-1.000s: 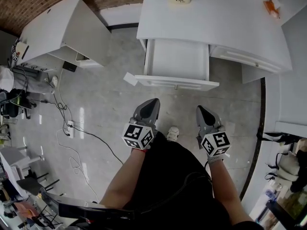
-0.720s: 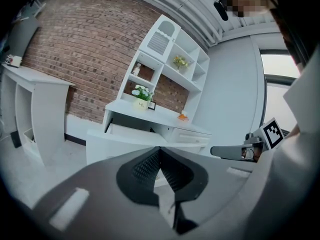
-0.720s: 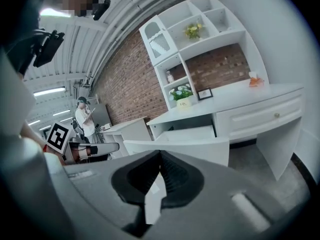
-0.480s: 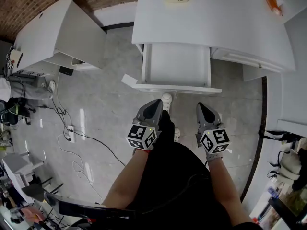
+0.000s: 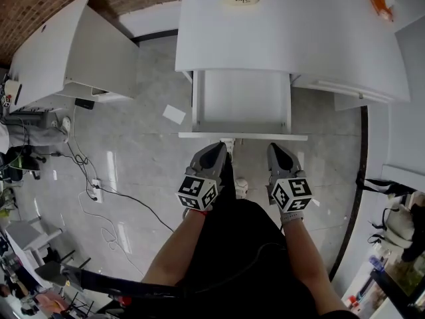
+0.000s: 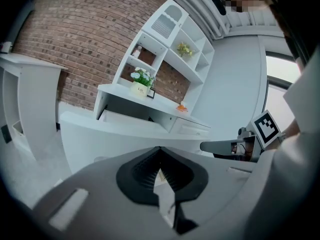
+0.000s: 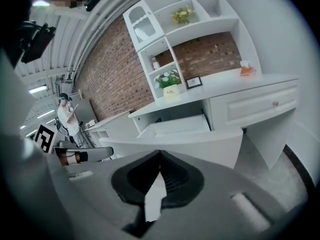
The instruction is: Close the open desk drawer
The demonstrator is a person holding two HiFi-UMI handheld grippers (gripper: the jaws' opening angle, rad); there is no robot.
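2 grippers, both clenched on nothing: my left gripper point(image 5: 214, 148) and right gripper point(image 5: 274, 149) hang just short of the drawer point(image 5: 242, 136), which juts open from the desk point(image 5: 285, 38) at 12 o'clock. I judge that pushing with 1 tip off-centre could rack it and jam it, or a tip could skid off its thin front edge.

Drawer point(image 5: 243, 105) under desk point(image 5: 319, 38), left gripper point(image 5: 211, 153) and right gripper point(image 5: 277, 153) before it, perhaps touching
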